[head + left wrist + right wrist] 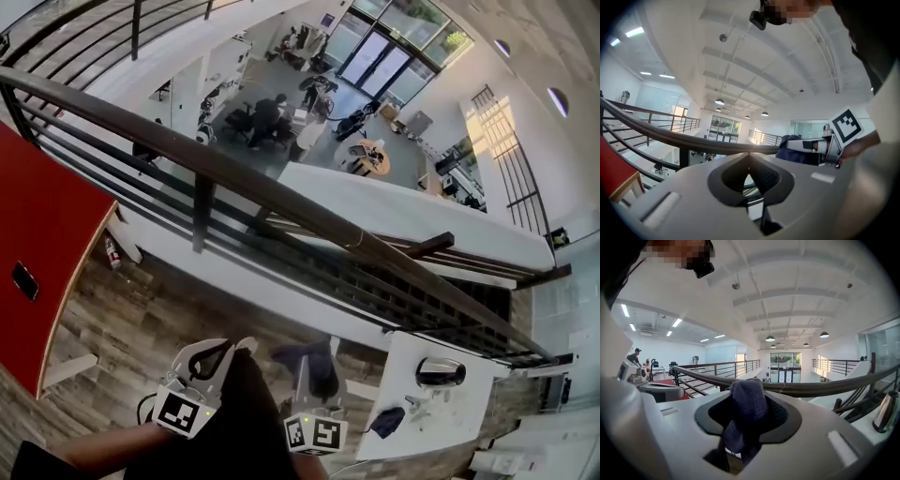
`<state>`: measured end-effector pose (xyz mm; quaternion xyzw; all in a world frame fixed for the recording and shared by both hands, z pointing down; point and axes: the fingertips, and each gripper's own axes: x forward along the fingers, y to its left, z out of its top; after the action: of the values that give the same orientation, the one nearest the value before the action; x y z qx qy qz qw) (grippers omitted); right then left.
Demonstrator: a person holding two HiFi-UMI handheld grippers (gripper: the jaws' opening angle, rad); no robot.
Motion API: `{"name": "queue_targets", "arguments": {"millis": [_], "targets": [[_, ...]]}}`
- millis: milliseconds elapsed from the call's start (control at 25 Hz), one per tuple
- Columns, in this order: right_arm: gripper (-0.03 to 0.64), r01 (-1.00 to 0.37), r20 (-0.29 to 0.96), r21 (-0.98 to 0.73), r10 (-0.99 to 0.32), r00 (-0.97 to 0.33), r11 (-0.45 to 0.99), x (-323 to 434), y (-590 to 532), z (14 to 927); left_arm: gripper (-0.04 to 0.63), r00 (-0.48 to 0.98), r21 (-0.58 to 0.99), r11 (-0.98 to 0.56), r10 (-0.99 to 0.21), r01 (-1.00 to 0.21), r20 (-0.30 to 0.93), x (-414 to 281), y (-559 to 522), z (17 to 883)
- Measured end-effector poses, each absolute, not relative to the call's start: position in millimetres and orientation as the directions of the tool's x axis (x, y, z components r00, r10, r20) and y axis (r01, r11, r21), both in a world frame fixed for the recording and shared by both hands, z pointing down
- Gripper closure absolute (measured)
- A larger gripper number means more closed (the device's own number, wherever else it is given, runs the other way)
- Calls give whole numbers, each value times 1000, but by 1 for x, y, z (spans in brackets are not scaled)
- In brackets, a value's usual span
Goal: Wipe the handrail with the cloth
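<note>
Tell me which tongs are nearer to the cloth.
Right. The right tongs grip the cloth; the left tongs, shut and empty, are apart, to its left.

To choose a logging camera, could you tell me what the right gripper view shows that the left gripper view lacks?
Only the right gripper view shows a shiny metal vessel at its right edge. Only the left gripper view shows the right gripper's marker cube and the left gripper's closed, empty jaws. Both show the handrail and the blue cloth.

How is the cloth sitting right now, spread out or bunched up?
Bunched up. The cloth is pinched into a wad in the shut jaws of the right gripper, an end hanging below.
</note>
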<state>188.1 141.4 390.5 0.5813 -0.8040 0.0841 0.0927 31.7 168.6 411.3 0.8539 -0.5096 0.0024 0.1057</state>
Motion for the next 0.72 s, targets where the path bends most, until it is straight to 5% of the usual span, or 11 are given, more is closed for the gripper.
{"name": "queue_targets", "arguments": {"millis": [360, 720], "targets": [[462, -877, 182, -87, -858, -481, 473, 145, 48, 386, 597, 419, 119, -404, -895, -907, 154, 51, 122, 415], [462, -752, 153, -158, -737, -658, 639, 91, -14, 372, 597, 149, 86, -139, -981, -987, 121, -1, 85, 395]]}}
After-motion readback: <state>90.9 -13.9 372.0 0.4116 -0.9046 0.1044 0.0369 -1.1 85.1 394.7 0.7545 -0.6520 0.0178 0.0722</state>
